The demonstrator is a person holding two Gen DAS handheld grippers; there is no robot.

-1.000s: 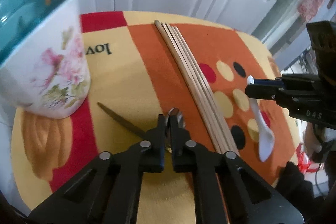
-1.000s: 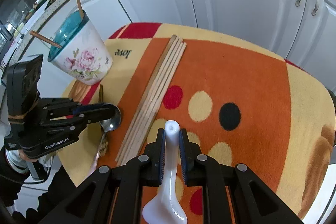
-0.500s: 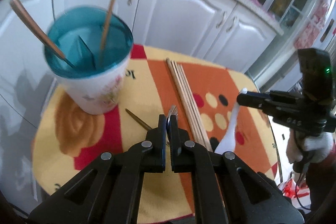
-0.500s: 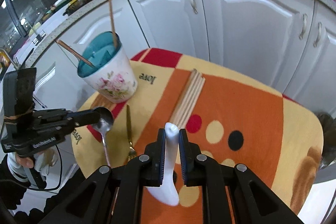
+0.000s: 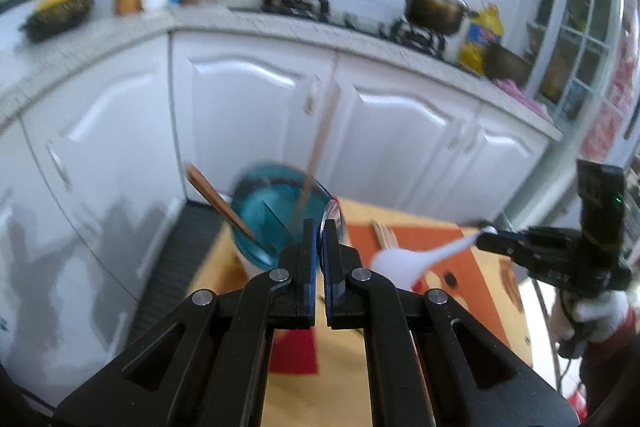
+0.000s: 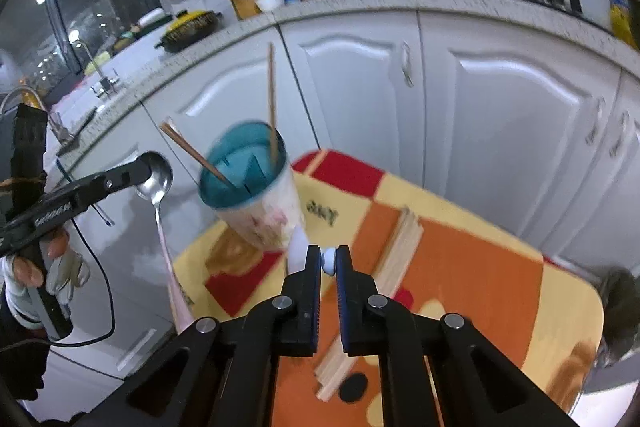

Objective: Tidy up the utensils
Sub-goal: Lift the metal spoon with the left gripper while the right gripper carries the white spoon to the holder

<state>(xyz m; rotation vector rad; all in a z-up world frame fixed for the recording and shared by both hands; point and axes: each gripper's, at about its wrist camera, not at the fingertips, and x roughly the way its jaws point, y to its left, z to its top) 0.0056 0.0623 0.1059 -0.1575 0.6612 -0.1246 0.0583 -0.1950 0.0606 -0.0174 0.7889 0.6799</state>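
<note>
One round table [image 6: 472,259] wears a soft patterned cloth in orange, yellow and red. At its ten o'clock edge stands one tall floral ceramic cup [image 6: 256,195], teal inside, holding two slim brown chopsticks [image 6: 272,107]. One bundle of pale wooden chopsticks [image 6: 396,251] lies flat at the centre. The left gripper [image 5: 319,227] is clenched on one shiny metal spoon [image 6: 158,179], held in the air at nine o'clock of the cup. The right gripper [image 6: 328,259] grasps one smooth white plastic spoon [image 5: 416,257] by its handle, above the cloth.
</note>
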